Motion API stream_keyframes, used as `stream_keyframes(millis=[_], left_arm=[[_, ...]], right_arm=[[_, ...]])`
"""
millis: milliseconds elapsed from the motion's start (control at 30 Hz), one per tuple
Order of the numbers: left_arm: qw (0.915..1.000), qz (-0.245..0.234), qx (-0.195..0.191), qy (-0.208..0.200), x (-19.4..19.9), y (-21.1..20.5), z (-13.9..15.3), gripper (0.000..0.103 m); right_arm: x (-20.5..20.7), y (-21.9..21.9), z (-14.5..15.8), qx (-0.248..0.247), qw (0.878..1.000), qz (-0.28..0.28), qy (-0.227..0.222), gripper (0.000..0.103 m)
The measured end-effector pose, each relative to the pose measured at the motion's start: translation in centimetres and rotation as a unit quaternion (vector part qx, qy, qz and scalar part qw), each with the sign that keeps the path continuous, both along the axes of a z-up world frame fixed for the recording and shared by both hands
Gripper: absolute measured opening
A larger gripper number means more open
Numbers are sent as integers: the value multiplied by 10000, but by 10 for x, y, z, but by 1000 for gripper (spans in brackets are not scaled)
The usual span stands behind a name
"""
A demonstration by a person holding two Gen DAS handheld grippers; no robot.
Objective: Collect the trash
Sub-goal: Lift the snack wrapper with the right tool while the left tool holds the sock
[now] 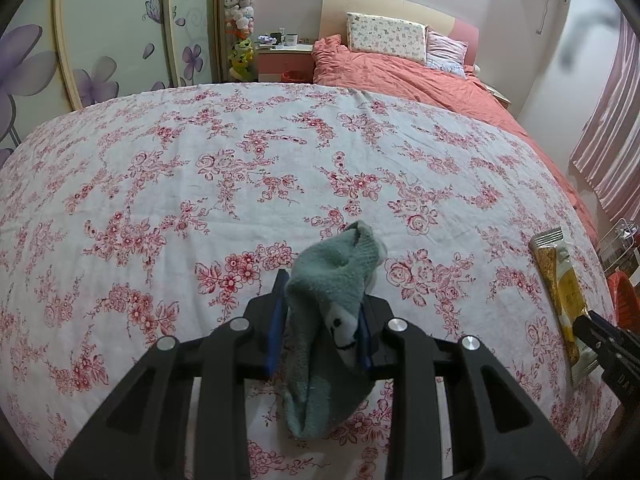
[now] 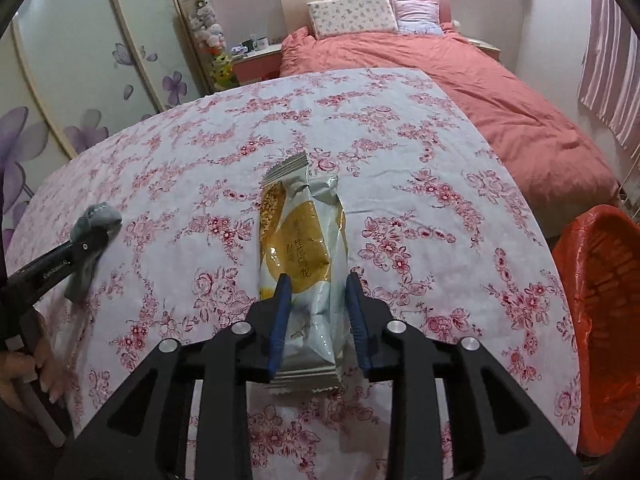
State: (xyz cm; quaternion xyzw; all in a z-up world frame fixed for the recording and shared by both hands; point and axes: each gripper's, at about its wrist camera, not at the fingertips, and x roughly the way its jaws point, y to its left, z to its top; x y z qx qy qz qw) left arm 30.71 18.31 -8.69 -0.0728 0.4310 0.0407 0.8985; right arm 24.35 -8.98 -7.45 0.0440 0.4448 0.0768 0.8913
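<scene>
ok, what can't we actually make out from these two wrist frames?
- Orange bin: interior hidden by its liner, cut off at the right wrist frame's edge.
- Snack wrapper: whether the right gripper pinches or only straddles it.
- Nightstand items: too small.
- Green sock: lower part behind the left gripper.

The left gripper [image 1: 322,312] sits low at centre frame, its blue fingers [image 1: 276,320] clamped on a sock [image 1: 332,300]. The right gripper [image 2: 320,312] is likewise low and central, its fingers [image 2: 280,312] pressed against a snack wrapper [image 2: 304,264] between them.
</scene>
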Motion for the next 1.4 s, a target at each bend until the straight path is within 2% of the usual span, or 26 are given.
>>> stream_keyframes(millis=[67, 233, 500, 567, 667, 933, 1000, 1067, 1133, 1200, 1233, 1267, 1300, 1333, 1400], left_arm=[[10000, 0, -14, -3, 0, 0, 0, 30], [9998, 1, -199, -47, -2, 6, 0, 31], [9989, 38, -453, -107, -5, 13, 1, 31], [9989, 39, -454, -108, -5, 14, 1, 31], [9989, 37, -463, -110, -5, 13, 1, 31], [9989, 35, -447, -106, -5, 13, 1, 32], [9991, -28, -415, -108, -6, 9, 1, 37], [9996, -158, -209, -66, -9, 0, 2, 47], [9996, -282, -5, -17, -13, -9, 2, 49], [9996, -284, -13, -15, -16, -11, 3, 49], [9996, -270, -34, -19, -16, -11, 3, 49], [9997, -233, -43, -23, -16, -11, 3, 43], [9998, -193, -31, -24, -15, -11, 3, 36], [9998, -187, -74, -25, -15, -11, 3, 20], [9998, -154, -152, -51, -18, -7, 4, 16]], right_arm=[[-3, 0, -3, 23, 10000, -71, -32, 37], [-7, 9, -7, -260, 9995, -78, -184, 38], [-9, 7, -8, -233, 9995, -79, -178, 42], [-9, 8, -9, -231, 9996, 4, -167, 50], [-10, 16, -10, -477, 9987, 100, -150, 57], [-10, 14, -10, -459, 9988, 58, -155, 56], [-10, 14, -9, -449, 9988, 39, -169, 52], [-9, 15, -9, -405, 9990, 96, -191, 46], [-9, 16, -9, -394, 9989, 157, -200, 44], [-9, 18, -8, -361, 9989, 211, -206, 41], [-9, 18, -8, -336, 9989, 237, -211, 39], [-9, 19, -8, -293, 9990, 271, -215, 32], [-9, 18, -8, -244, 9990, 291, -220, 29], [-10, 17, -7, -181, 9992, 291, -226, 26], [-14, 13, -4, -73, 9991, 271, -314, 24]])
